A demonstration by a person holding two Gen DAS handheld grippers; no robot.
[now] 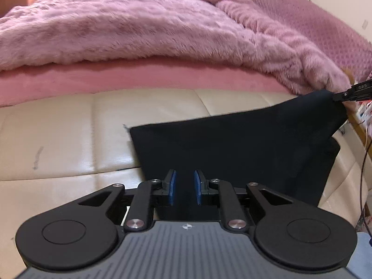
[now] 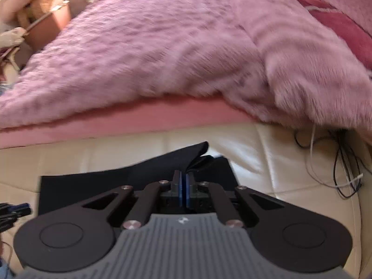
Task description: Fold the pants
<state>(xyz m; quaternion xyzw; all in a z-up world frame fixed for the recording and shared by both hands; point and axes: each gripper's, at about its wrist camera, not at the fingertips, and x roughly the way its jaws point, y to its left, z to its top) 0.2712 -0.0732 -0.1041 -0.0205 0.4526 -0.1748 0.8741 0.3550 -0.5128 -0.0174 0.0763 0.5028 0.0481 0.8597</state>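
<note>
Black pants (image 1: 232, 153) lie partly folded on a cream leather surface (image 1: 58, 139), just in front of a bed with a fluffy pink blanket (image 1: 116, 28). The right gripper (image 2: 185, 186) is clenched on 1 corner of the fabric, lifting it off the surface. The left gripper (image 1: 185, 186) sits over the near edge with its 2 fingers (image 1: 172, 186) parted, grasping nothing.

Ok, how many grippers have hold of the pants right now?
1. The right gripper is shut on a raised corner of the black pants, lifting it off the cream cushion. The left gripper is open over the near edge, fingers apart.
</note>
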